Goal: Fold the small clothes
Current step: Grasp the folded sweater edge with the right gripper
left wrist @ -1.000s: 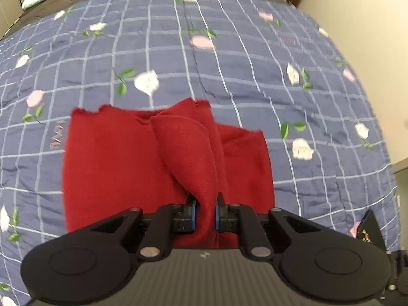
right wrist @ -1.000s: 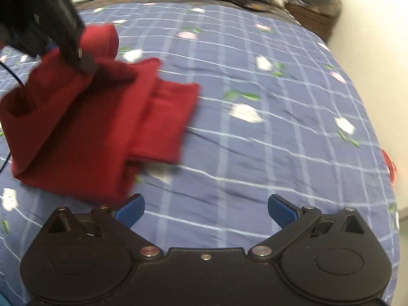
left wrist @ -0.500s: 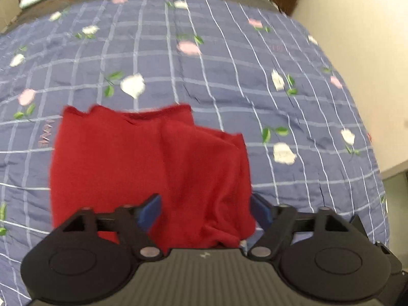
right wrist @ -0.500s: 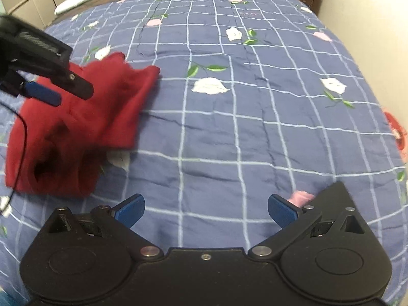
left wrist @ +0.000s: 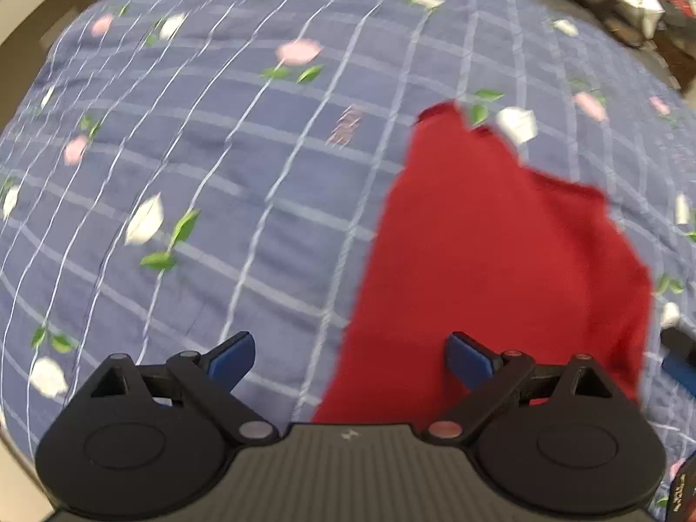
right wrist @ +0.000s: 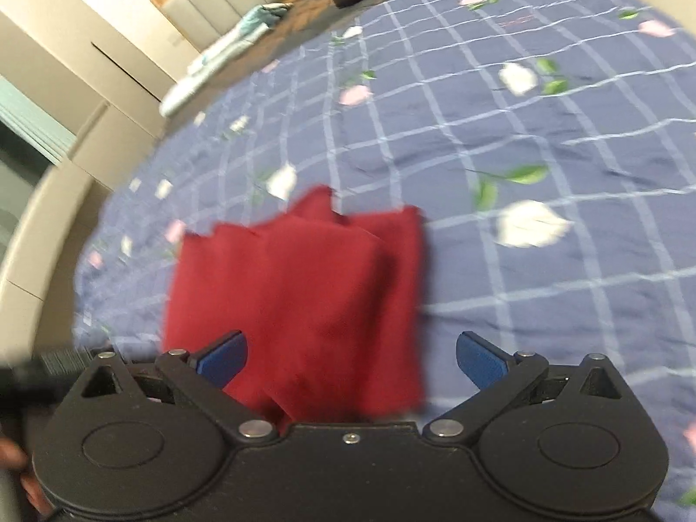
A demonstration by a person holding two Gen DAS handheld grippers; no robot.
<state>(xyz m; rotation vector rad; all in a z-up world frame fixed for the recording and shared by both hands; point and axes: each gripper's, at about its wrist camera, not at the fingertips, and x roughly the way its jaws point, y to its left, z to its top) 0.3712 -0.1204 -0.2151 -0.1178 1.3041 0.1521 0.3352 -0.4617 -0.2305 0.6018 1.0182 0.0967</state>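
Lying on the bed's blue checked floral quilt [left wrist: 243, 165], the red garment [left wrist: 500, 269] sits partly folded, with one layer lapped over another as the right wrist view shows [right wrist: 304, 287]. The left tool [left wrist: 348, 354] has its jaws opening wide with nothing pinched; the cloth's near left edge shows between and beyond them, below the blue pads and, as far as one can tell, untouched. The right tool [right wrist: 350, 356] stands spread wide too, hanging over the garment's near edge without gripping it. The step in hand looks like choosing the next fold: it would go best by taking two corners of one edge, pinching all layers together, and carrying them level so the lapped flap does not slide out. Both views are smeared by motion, so seams, corners and the kind of garment are hard to read, and its nearest edge is cut off behind each tool's body.
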